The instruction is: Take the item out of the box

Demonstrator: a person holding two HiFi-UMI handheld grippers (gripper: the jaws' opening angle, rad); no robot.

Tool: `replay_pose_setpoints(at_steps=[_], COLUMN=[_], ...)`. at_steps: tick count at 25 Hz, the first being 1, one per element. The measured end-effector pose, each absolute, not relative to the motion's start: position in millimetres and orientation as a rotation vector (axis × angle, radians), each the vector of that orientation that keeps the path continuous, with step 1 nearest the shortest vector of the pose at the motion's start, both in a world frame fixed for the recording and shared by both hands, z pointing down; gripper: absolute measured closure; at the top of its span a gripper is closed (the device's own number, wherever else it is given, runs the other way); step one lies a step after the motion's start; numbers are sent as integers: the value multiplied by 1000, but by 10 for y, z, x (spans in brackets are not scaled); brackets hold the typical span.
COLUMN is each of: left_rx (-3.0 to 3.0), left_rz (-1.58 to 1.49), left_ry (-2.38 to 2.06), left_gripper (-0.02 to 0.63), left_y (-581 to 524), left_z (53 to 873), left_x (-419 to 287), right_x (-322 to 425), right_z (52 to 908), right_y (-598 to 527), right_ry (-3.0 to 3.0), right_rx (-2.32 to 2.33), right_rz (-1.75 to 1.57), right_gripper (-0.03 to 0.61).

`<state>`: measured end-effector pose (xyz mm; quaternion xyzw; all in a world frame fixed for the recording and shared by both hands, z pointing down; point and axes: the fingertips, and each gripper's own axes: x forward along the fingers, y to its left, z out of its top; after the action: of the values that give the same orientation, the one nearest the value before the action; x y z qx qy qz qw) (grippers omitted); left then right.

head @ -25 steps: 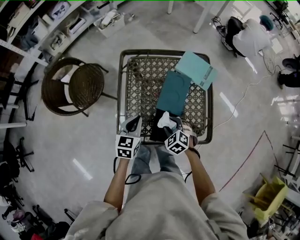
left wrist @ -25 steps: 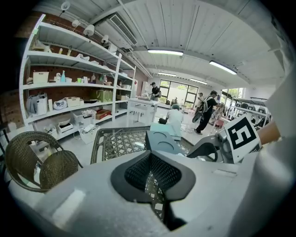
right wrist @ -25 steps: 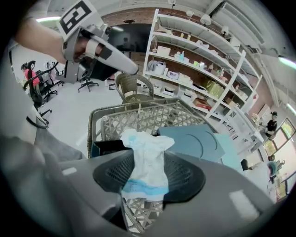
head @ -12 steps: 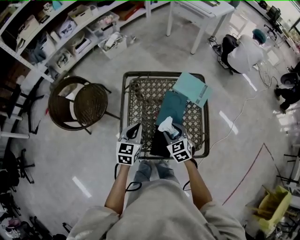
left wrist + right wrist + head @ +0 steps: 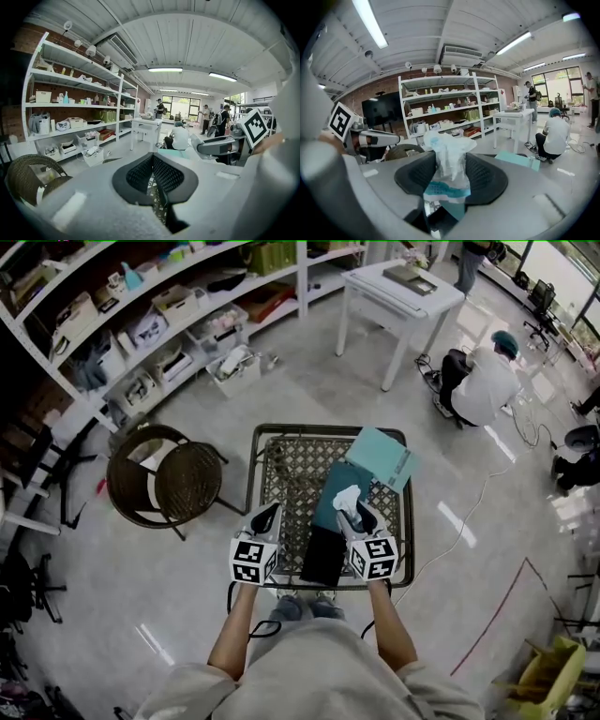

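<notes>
**While bag [image 5: 346, 496] hangs from right gripper [image 5: 449, 173], the hold is on film alone**

Underneath, lattice table [image 5: 281, 474]: open metal weave, with gaps a small thing could drop through. On it lies the teal box [image 5: 330, 507], flat card, open. Its lid [image 5: 380, 457] sits askew at the far corner. At the near end a black slab [image 5: 323, 554], nature unclear. The jaws stand half closed, pinching the crinkled white plastic with its teal band, over the box. Slick film may slide off the dimpled pads [image 5: 485, 179], or tear under the hanging weight. Closed and empty: left gripper [image 5: 267, 515].
</notes>
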<state>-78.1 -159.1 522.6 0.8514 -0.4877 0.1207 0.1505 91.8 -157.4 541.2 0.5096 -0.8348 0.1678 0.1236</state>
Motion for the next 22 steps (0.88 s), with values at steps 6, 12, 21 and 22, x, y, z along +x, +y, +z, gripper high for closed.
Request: replay_pose_setpoints(at_steps=[6, 12, 21, 22], left_rx=[2478, 2531, 2606, 2612], left_rz=[299, 262, 210, 206], left_ry=[-1431, -1459, -1493, -1495], left_gripper=[609, 609, 609, 609], left_y=[-1775, -1933, -2120, -2135], left_z=[4955, 4657, 4281, 4255], left_x=[-835, -841, -779, -776], right_x=[993, 1044, 1179, 1184], right_z=[5088, 4769, 4351, 4326], right_y=[-1752, -1875, -2047, -2061], right_ry=[-2453, -2479, -2513, -2514], right_rx=[1556, 1599, 1671, 1675], right_rz=[396, 310, 195, 186], right_gripper=[380, 380, 380, 380])
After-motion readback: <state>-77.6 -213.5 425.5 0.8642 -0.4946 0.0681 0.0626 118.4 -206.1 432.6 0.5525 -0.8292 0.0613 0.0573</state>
